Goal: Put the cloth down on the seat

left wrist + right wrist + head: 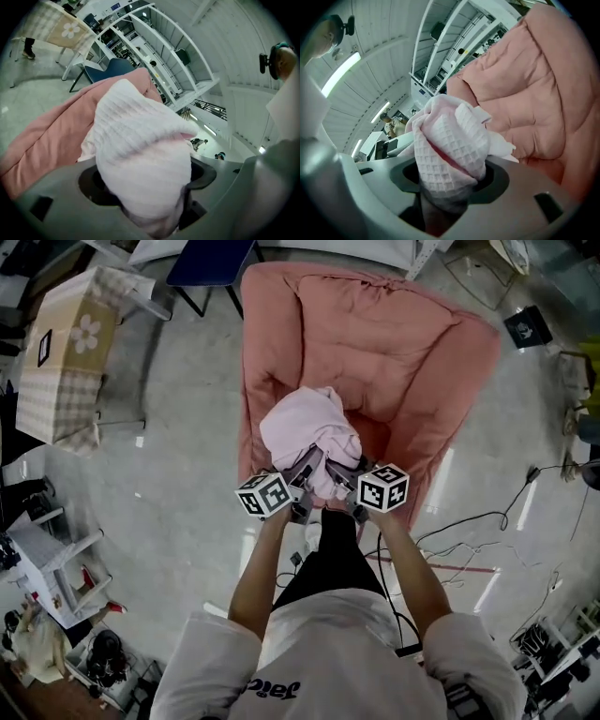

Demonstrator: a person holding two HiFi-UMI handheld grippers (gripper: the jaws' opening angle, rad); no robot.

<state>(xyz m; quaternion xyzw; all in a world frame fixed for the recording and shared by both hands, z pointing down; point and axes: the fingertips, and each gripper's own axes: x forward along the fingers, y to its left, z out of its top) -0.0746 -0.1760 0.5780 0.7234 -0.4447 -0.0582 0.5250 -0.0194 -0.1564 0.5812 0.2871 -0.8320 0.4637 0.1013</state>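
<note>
A pale pink waffle-weave cloth (pixel 309 432) is bunched into a lump above the front of the pink cushioned seat (pixel 375 343). My left gripper (pixel 298 486) is shut on the cloth's lower left part, and the cloth (pixel 140 154) fills that gripper's view. My right gripper (pixel 339 486) is shut on the cloth's lower right part, where a fold of the cloth (pixel 447 150) sticks up out of the jaws. Both grippers are held close together, tilted upward, at the seat's front edge. The jaws themselves are hidden under the fabric.
A low table with a checked, flower-print cover (pixel 66 352) stands at the left. A dark blue chair (pixel 211 263) is behind the seat. Cables (pixel 469 531) trail on the floor at the right. White shelving (pixel 47 549) stands at the lower left.
</note>
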